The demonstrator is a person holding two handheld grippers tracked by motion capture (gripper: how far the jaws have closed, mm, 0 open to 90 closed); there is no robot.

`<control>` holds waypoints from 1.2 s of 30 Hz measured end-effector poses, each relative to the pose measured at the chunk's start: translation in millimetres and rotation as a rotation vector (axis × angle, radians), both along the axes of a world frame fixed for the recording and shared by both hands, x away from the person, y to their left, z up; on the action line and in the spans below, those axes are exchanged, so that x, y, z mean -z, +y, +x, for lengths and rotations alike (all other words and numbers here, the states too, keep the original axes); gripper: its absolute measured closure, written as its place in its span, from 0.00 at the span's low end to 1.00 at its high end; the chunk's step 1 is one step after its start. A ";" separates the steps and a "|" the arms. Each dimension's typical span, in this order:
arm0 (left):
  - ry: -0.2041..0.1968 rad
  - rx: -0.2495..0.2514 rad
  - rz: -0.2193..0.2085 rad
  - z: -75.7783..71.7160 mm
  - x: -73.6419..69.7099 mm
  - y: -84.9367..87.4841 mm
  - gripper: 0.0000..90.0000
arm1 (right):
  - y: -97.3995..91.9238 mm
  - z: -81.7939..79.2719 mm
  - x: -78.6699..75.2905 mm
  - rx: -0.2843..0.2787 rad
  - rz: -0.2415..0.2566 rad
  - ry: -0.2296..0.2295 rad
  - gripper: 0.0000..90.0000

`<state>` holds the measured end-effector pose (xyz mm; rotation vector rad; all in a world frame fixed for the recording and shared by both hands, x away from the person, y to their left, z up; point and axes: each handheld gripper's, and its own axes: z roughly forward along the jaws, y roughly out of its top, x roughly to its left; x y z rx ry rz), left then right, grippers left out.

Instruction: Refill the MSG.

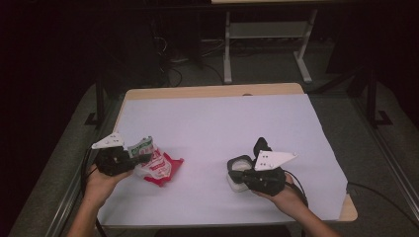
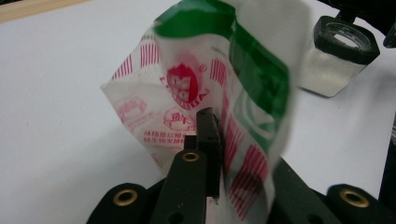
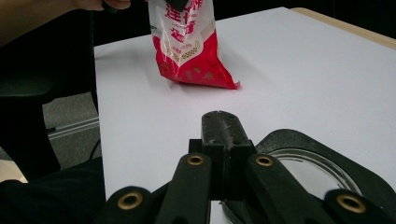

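- The left gripper [image 1: 129, 158] sits at about 8 o'clock on the white table cover [image 1: 217, 123], held in the person's left hand [image 1: 101, 182] at the near-left edge.
- Its jaws are pinched together on the upper edge of a plastic bag [image 1: 155, 163]; in the left gripper view the black jaws close on the film of the bag [image 2: 201, 93], which rises in front of the camera with a green band at the top and red print below.
- The bag's red bottom end touches the cover, just to the 3 o'clock side of the left gripper; the top end is lifted and tilted toward that gripper.
- In the right gripper view the bag [image 3: 189, 46] stands far off at 12 o'clock, its red base resting on the cover.
- The right gripper [image 1: 259, 148] is at about 5 o'clock on the cover, in the person's right hand [image 1: 286, 197].
- Its jaws are drawn fully together, as the right gripper view shows, on the black rim of the container.
- A small clear container with a black rim [image 1: 239, 170] stands upright on the cover, touching the right gripper on its 9 o'clock side; in the right gripper view its rim [image 3: 322, 154] lies just beside the jaws.
- Bag and container are well apart, with bare cover between them.
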<state>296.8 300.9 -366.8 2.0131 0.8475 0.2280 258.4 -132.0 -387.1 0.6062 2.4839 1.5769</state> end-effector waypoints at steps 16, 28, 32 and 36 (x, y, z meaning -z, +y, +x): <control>-0.012 -0.002 0.004 -20.3 10.6 13.0 0.56 | -1.3 1.5 3.1 0.009 -0.003 0.015 1.00; -0.042 -0.031 0.024 -34.4 22.9 22.9 0.24 | -10.3 1.7 0.9 0.038 0.007 0.022 1.00; -0.043 -0.036 0.039 -39.7 33.2 22.7 0.21 | -14.3 -0.1 0.4 0.041 0.011 0.016 1.00; -0.043 -0.032 0.096 -41.8 41.8 20.8 0.18 | -20.0 -2.2 0.8 0.049 0.012 0.015 1.00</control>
